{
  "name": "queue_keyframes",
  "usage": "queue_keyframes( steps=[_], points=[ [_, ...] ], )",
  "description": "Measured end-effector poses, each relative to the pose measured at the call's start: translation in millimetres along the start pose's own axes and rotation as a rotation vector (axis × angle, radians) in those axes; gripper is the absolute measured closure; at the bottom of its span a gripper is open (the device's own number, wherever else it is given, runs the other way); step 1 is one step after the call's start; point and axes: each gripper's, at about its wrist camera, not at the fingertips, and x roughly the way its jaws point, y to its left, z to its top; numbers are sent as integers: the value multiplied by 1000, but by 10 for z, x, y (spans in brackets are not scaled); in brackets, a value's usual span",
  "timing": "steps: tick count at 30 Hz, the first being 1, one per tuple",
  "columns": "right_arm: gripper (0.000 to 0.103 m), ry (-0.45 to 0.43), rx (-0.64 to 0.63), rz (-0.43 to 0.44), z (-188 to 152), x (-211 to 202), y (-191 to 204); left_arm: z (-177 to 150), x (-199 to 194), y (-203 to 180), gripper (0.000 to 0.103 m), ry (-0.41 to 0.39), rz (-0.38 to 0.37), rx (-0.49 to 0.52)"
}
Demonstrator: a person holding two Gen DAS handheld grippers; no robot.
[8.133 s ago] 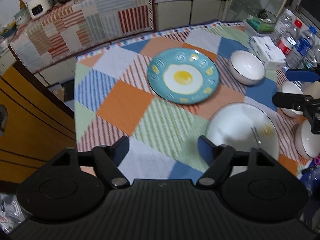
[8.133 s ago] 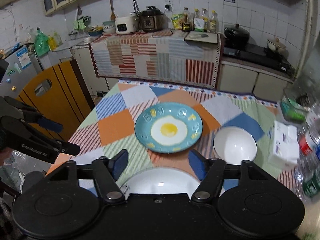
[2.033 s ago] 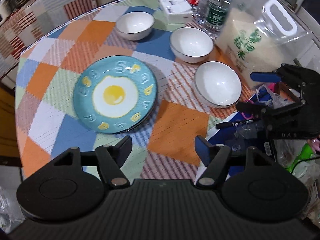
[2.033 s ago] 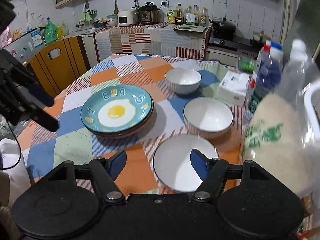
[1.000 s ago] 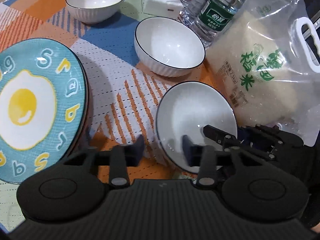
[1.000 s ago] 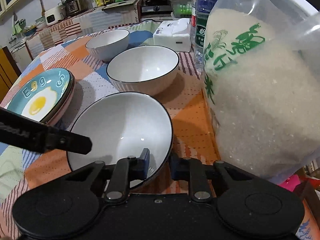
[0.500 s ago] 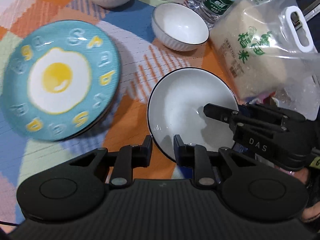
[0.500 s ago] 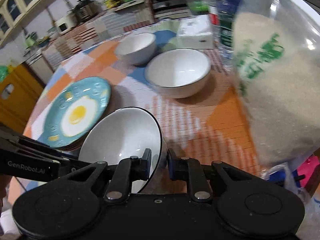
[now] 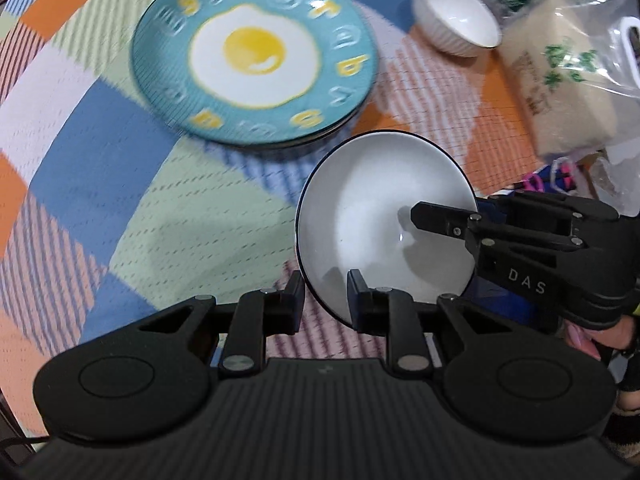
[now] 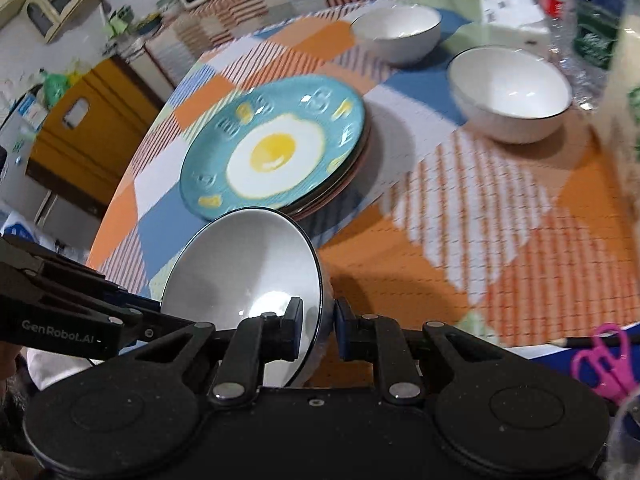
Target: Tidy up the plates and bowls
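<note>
White bowl [image 9: 380, 216] lifted off patchwork tablecloth [image 9: 168, 216], tilted, beside egg-print plate stack [image 9: 256, 52] — left gripper [image 9: 326, 300] and right gripper [image 10: 316, 332] each clamped on its rim. Plates under top one mostly hidden; scene blurred; rice bag [image 9: 560, 80] cut off.

Glossy glazed ceramic bowl [image 9: 372, 216] and egg-print plate [image 9: 256, 56], matt woven patchwork tablecloth [image 9: 160, 216], matt black plastic claws.

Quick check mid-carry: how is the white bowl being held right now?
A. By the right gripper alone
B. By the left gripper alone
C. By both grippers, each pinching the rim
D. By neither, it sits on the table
C: the left gripper and the right gripper each clamp the rim of the white bowl, tilted above the tablecloth.
</note>
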Motion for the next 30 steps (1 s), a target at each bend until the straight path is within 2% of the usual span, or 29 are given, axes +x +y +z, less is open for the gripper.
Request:
queue_keyframes(
  steps=[5, 9, 12, 20, 26, 30],
  points=[
    [83, 8, 5, -7, -23, 213, 17, -12, 144, 164, 82, -20, 5, -73],
    [83, -18, 25, 7, 19, 218, -36, 0, 129, 160, 82, -40, 16, -62],
    [80, -45, -19, 2, 42, 152, -9, 2, 63, 108, 80, -64, 37, -35],
    [68, -123, -152, -5, 59, -284, 14, -102, -234, -86, 72, -104, 126, 95],
    [64, -203, -222, -35, 80, -720, -26, -105, -458, -124, 70, -122, 138, 104],
    [55, -250, -265, -67, 101, -983, -42, -56, -616, -162, 66, -147, 146, 120]
  ],
)
